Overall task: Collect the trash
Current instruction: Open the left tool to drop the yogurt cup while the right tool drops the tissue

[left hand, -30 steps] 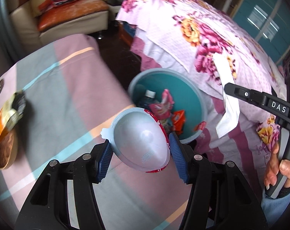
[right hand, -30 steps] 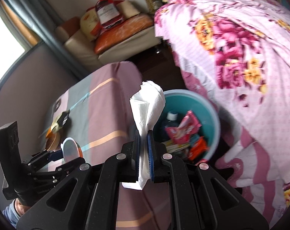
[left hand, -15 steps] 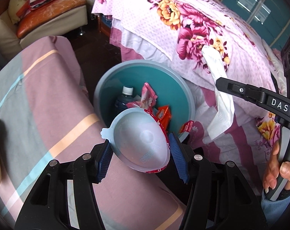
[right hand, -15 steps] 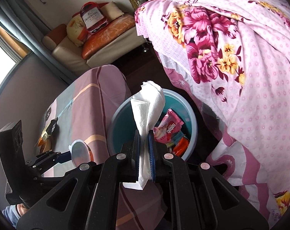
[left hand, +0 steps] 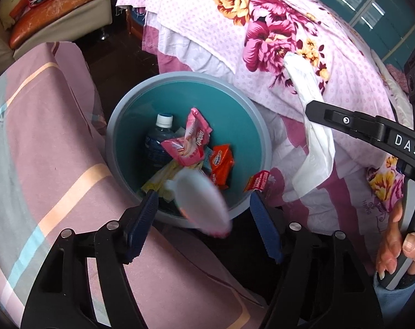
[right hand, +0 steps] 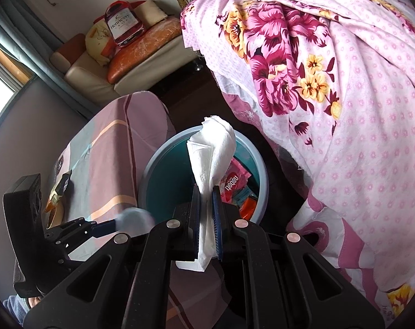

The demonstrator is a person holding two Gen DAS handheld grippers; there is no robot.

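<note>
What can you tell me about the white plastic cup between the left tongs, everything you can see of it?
The white plastic cup is a small, shallow, translucent tub with a thin rim, a little tab at one edge and a trace of red at its lower edge. It is motion-blurred, tilted with its hollow side toward the camera. The left tongs are opening, and neither blue pad touches it, so it looks to be dropping free. It sits over the near rim of the teal trash bin, above the wrappers inside.

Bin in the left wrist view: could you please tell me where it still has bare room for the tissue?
The bin is bare along its far teal wall and right side. The bottle, pink wrapper and orange packet crowd its middle and near left.
</note>
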